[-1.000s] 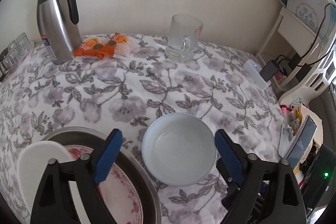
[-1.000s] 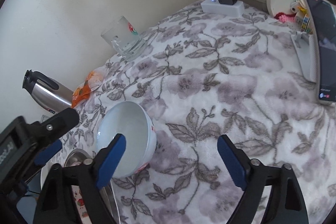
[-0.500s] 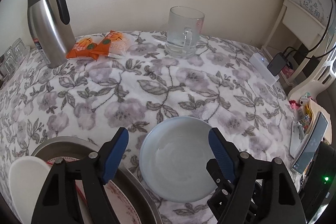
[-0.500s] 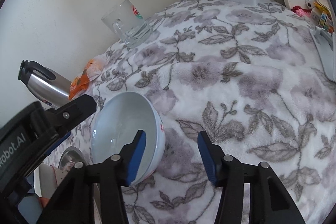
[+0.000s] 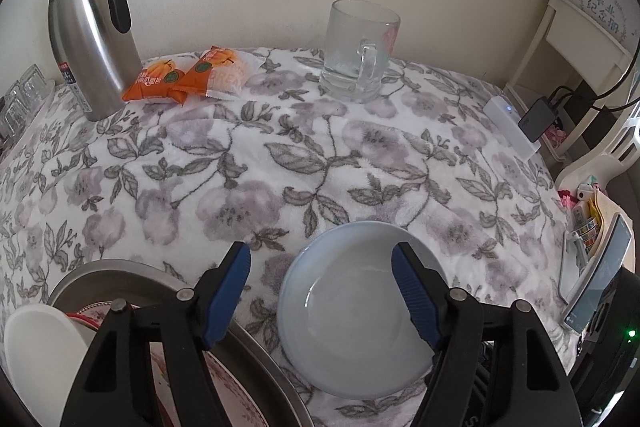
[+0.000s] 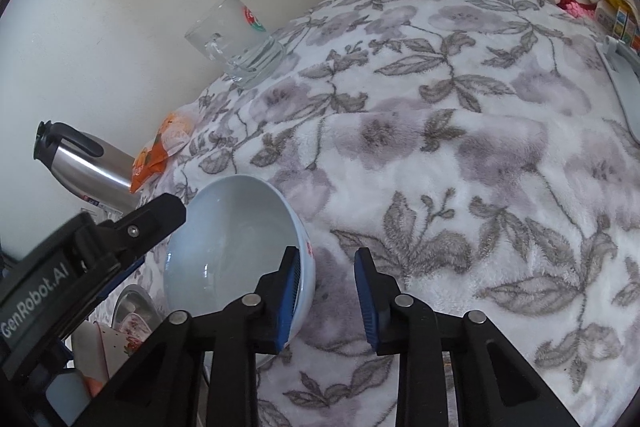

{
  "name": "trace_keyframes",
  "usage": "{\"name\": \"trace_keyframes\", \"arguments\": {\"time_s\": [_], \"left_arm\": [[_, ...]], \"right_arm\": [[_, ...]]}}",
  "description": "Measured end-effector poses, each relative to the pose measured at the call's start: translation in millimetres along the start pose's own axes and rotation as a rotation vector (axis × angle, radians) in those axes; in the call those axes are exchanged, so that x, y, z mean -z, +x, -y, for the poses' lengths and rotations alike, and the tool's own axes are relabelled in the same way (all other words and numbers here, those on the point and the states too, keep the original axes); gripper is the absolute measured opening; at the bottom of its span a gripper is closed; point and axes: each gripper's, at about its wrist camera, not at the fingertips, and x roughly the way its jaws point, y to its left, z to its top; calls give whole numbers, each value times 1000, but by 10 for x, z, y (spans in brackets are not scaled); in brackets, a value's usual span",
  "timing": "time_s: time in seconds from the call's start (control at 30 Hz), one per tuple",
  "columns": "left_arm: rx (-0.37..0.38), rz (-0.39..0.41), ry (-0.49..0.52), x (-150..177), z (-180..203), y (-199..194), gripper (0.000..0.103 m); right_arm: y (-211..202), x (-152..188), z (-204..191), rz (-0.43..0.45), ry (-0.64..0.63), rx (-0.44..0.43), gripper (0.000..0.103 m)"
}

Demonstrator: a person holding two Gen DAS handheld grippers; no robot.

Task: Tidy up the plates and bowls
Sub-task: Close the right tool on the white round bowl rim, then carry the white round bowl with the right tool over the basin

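Narrowed since earlier, the right hand-held gripper (image 6: 326,281) stood unclenched astride the pale-blue round ceramic bowl's (image 6: 236,239) 3 o'clock rim, apparently to pinch it.

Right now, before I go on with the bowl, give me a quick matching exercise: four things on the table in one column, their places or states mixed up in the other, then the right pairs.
Things:
1. bowl
2. glass mug
3. steel jug
4. snack packets

Places or states:
A. upright in the far left corner by the wall
B. lying flat between the jug and the mug
C. empty, near edge, with one right gripper finger inside its rim and one outside
D. empty, upright at the back by the wall

Pairs: 1-C, 2-D, 3-A, 4-B
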Motion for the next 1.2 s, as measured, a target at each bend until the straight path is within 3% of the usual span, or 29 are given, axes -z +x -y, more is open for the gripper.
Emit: {"name": "trace_keyframes", "arguments": {"time_s": [0.23,0.43,0.7,1.2], "left_arm": [[-12,-15,10,16,1,57,61],[-15,-44,30,56,28,171,36],[-31,-16,49,58,33,164,27],[20,27,52,38,98,-10,26]], "right_arm": [[14,3,39,-4,12,8,28],[32,14,24,-7,5,8,27],[72,32,-55,-27,-15,-24,12],[-156,5,-100,21,-30,4,13]]}}
